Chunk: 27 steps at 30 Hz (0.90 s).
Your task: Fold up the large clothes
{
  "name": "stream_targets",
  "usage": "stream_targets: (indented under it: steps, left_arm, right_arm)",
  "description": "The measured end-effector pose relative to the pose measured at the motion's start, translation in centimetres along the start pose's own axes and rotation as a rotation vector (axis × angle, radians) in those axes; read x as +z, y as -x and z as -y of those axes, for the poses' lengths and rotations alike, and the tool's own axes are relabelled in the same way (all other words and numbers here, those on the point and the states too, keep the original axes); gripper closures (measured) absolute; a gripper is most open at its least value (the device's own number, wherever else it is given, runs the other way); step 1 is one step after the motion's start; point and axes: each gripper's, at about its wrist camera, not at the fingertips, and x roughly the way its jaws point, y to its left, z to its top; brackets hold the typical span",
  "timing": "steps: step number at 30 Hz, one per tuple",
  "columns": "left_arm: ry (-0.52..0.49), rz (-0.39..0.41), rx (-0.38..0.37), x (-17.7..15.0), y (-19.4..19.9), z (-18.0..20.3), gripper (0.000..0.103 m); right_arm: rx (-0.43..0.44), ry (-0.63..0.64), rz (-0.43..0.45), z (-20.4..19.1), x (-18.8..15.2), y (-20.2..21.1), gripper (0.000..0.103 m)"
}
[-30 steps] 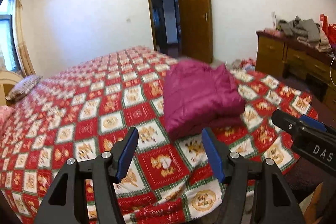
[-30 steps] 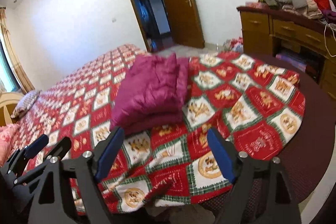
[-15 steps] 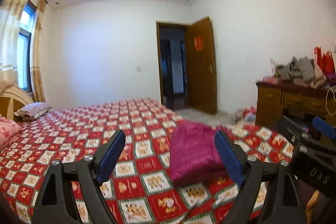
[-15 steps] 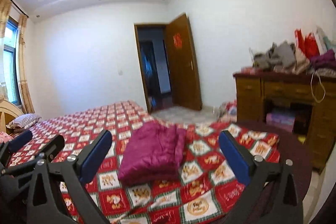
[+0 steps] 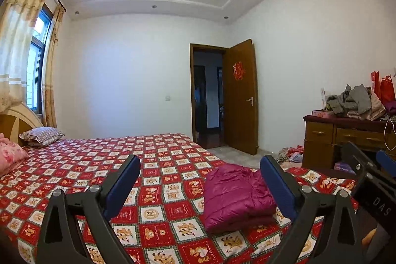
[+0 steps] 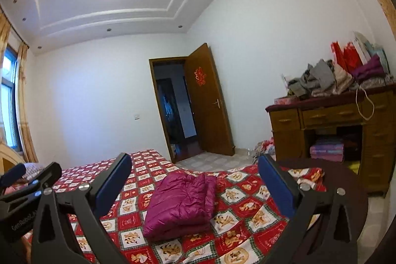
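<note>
Covering bed [image 5: 74, 165], red checked quilt [image 5: 158, 192]; wooden dresser [image 6: 321, 120].

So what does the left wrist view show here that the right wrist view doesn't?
Only the left wrist view shows the pink pillow and the headboard. Only the right wrist view shows the folded pink stack under the dresser. Both share the folded magenta jacket on the bedspread, the open door, and both grippers, left gripper and right gripper, open and empty.

The bed [image 5: 160, 165] and doorway [image 6: 173, 110] are viewed from its foot by both wrist cameras, held level and well back.
</note>
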Motion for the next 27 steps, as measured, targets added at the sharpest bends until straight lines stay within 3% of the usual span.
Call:
stream_targets:
  steps: [27]
  left_arm:
    - [0.024,0.013,-0.001,-0.22,0.37,-0.35,0.004]
  right_arm:
    - [-0.002,0.033,-0.03,-0.6,-0.27,0.51,0.0]
